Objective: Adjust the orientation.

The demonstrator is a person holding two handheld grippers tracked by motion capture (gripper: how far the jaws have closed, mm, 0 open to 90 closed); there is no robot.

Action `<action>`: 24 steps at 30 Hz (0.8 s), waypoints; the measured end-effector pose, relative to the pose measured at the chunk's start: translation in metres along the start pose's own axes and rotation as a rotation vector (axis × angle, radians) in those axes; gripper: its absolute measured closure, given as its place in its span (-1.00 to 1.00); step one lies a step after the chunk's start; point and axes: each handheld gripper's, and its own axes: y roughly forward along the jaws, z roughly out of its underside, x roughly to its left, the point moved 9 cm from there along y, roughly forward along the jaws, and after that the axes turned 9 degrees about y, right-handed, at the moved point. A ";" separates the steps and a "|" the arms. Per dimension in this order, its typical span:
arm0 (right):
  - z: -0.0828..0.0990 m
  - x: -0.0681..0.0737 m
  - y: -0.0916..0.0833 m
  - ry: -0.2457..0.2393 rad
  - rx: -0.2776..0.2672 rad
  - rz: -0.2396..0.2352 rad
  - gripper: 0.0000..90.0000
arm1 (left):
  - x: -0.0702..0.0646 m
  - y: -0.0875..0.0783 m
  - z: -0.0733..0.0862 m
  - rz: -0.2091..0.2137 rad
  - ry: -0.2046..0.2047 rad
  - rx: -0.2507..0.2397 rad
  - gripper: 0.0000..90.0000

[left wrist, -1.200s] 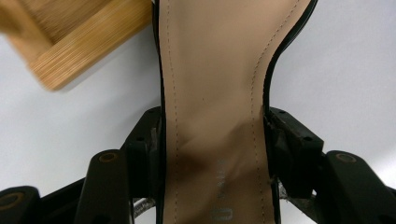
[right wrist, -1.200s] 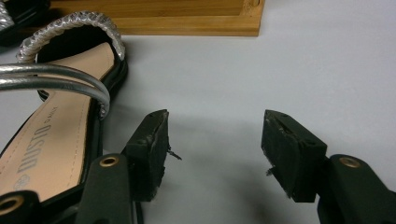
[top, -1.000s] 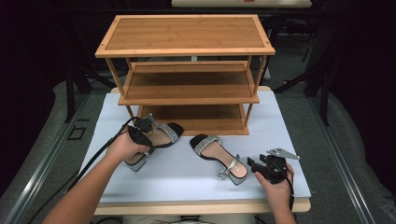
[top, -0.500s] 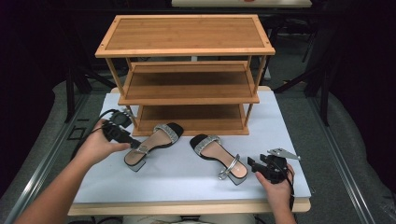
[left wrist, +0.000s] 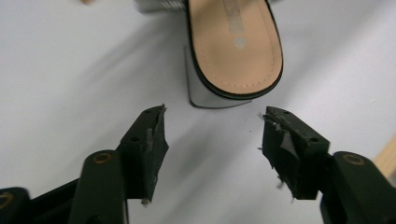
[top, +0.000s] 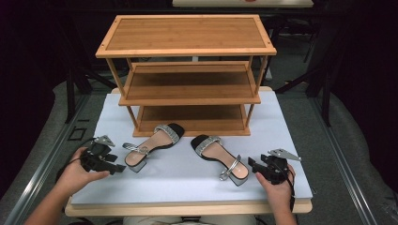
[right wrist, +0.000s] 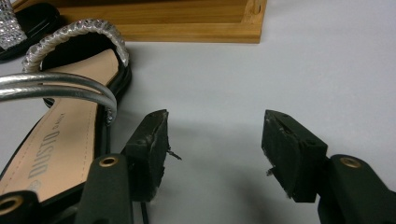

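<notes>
you held left gripper (top: 123, 168) wide, empty | behind tan-soled silver-strapped block-heel sandal (left wrist: 233, 46) | risk: your jaw could tip its heel

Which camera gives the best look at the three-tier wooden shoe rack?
The high view: the three-tier wooden shoe rack stands whole there, all shelves visible. The right gripper view catches its bottom edge; the left gripper view shows a sliver of wood at its right edge, perhaps the rack.

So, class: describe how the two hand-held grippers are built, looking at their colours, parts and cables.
Both are black. The left gripper and right gripper each carry a grey three-cornered plate on top and trail a dark cable. Each has two blocky black jaws with worn, frayed pads and brass-coloured rivets. The forearms are bare, without sleeves.
</notes>
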 end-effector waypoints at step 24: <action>0.002 0.002 0.002 -0.011 0.015 -0.002 -0.10 | -0.046 0.044 -0.035 0.026 0.060 -0.207 -0.27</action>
